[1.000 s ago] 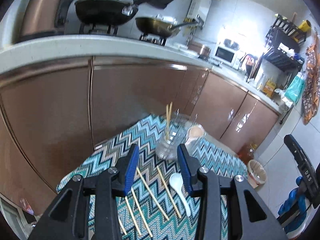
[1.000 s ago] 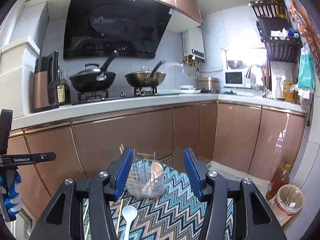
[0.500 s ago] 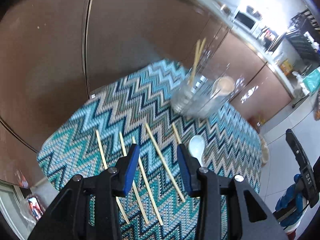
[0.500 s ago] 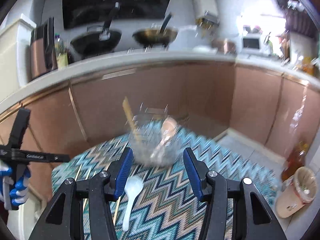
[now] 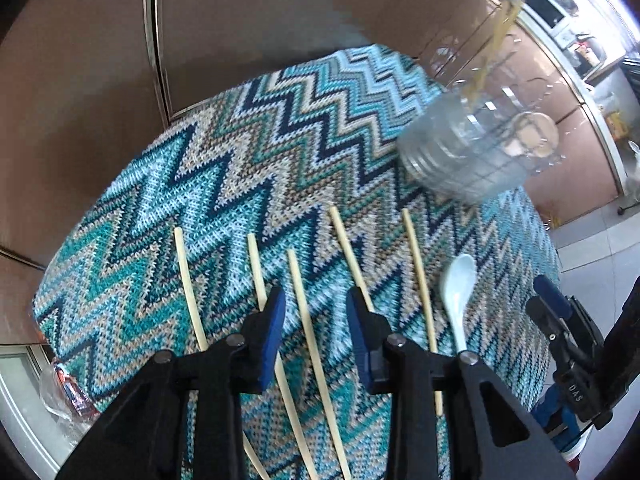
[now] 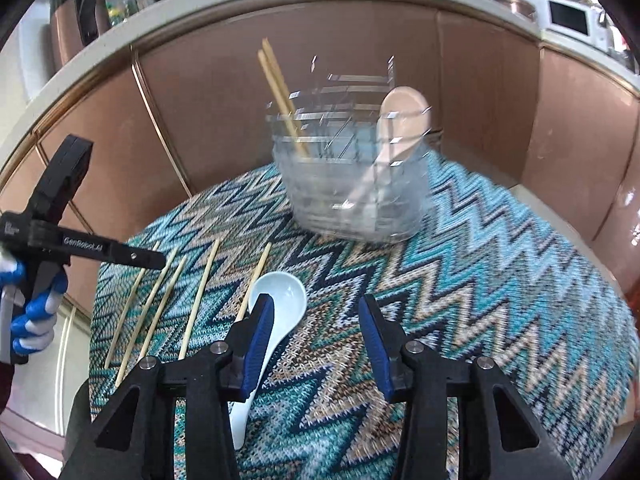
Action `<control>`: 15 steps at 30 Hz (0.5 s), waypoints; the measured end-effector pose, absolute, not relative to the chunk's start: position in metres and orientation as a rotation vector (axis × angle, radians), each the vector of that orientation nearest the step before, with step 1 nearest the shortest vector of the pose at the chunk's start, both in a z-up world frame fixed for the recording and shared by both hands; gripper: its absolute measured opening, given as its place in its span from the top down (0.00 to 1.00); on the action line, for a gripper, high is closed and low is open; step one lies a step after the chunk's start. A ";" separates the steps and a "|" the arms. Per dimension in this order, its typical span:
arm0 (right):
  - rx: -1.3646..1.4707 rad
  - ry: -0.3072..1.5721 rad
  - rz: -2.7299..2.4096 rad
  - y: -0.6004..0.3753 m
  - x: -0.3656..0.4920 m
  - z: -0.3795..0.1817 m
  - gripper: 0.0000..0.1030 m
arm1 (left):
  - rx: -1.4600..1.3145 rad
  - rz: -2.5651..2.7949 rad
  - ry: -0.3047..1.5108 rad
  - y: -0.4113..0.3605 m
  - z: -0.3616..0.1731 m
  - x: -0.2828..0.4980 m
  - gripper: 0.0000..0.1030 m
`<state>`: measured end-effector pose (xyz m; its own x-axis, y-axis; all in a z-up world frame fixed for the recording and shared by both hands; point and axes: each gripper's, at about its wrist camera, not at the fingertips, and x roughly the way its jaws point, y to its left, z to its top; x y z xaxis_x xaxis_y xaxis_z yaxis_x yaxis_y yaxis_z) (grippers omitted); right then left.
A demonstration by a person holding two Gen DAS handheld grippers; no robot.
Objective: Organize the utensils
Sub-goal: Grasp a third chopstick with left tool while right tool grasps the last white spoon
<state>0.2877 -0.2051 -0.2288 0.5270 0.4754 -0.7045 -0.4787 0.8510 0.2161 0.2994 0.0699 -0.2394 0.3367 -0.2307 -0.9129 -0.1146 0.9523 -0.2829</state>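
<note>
Brown cabinets (image 6: pixel 480 92), zigzag cloth (image 6: pixel 460 280), chopsticks (image 5: pixel 308 340)

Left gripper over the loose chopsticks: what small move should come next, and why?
Probably lower the left gripper a little further and shut on the chopstick lying between its fingers. Its jaws have just been closing but press on nothing yet. Five chopsticks lie loose on the zigzag cloth, while the clear holder already has two.

Five chopsticks (image 6: pixel 200 300) lie side by side left of the spoon (image 6: pixel 276 304), holder (image 6: pixel 352 184) behind them.
</note>
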 end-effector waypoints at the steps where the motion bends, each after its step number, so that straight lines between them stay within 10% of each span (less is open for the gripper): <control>1: -0.006 0.851 0.585 -0.203 0.292 -0.232 0.63 | -0.324 -0.074 1.239 0.070 -0.242 0.302 0.74; 15: -0.017 1.006 0.815 -0.180 0.346 -0.266 0.73 | -0.365 -0.060 1.345 0.068 -0.272 0.329 0.84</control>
<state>0.3465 -0.1802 -0.2663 0.2729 0.5983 -0.7534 -0.6128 0.7118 0.3433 0.3289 0.0680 -0.2720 0.2315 -0.2500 -0.9402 -0.1659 0.9421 -0.2913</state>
